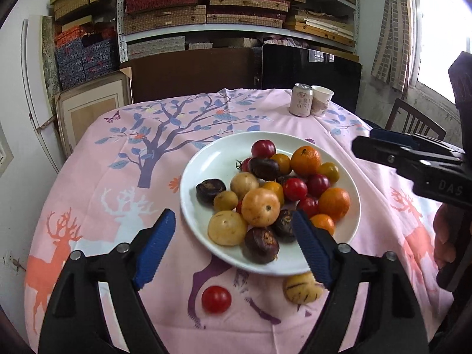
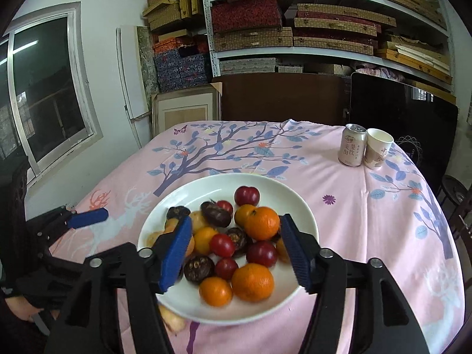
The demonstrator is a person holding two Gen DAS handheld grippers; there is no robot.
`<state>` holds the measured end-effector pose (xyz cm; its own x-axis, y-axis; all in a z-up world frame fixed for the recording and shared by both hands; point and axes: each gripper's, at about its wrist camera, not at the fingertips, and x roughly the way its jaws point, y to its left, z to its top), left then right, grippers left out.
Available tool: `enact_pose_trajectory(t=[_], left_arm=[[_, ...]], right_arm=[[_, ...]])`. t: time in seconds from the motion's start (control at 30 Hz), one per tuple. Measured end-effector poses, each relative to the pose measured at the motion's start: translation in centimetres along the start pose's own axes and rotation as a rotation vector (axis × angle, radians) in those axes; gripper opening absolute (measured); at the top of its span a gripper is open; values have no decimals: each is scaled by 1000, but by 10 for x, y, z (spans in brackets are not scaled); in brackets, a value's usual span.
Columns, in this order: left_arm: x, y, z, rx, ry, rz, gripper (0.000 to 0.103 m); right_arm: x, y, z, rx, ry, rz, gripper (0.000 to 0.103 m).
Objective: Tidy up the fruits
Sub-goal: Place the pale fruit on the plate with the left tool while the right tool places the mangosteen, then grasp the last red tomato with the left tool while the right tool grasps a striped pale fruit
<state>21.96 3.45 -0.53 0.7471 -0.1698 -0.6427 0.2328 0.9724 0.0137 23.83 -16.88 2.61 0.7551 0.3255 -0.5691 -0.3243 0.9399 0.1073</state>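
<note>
Left wrist view, lower left of the frame: the left claw [image 1: 233, 246] stands wide apart over the pink worktop [image 1: 124, 183], nothing between its blue pads, and its right pad overlaps the near rim of the white plate [image 1: 206, 159]. The plate sits at centre frame, heaped with fruit: oranges, red and yellow tomatoes, dark chestnut-like pieces. Just below the plate, two strays lie on the cloth, a red tomato [image 1: 216, 299] at lower centre and a striped yellow fruit [image 1: 301, 289] to its right, partly behind the pad. Upper right of centre, a can [image 1: 301, 100] and a paper cup [image 1: 321, 100] stand touching.

Right wrist view: at the left edge, the left claw's blue pad pokes in. At lower centre the right claw [image 2: 233, 250] hangs open above the plate [image 2: 301, 206], holding nothing, with an orange [image 2: 262, 223] showing between its pads. Can [image 2: 354, 144] and cup [image 2: 377, 147] are at upper right.
</note>
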Motion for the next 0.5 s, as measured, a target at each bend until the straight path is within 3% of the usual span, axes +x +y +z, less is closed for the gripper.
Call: enact_pose_trajectory(t=[0.13,0.3,0.5], left_arm=[[-6,4,-29,41,62,17,79],[14,12,-58,34,161,33,79],[29,10,-63,46,183,55,79]], right_arm=[[-21,-1,-41,-1,29,15,69],[-22,-1,-81,45,96,35,69],[-22,1,-96,67,132,34,69]])
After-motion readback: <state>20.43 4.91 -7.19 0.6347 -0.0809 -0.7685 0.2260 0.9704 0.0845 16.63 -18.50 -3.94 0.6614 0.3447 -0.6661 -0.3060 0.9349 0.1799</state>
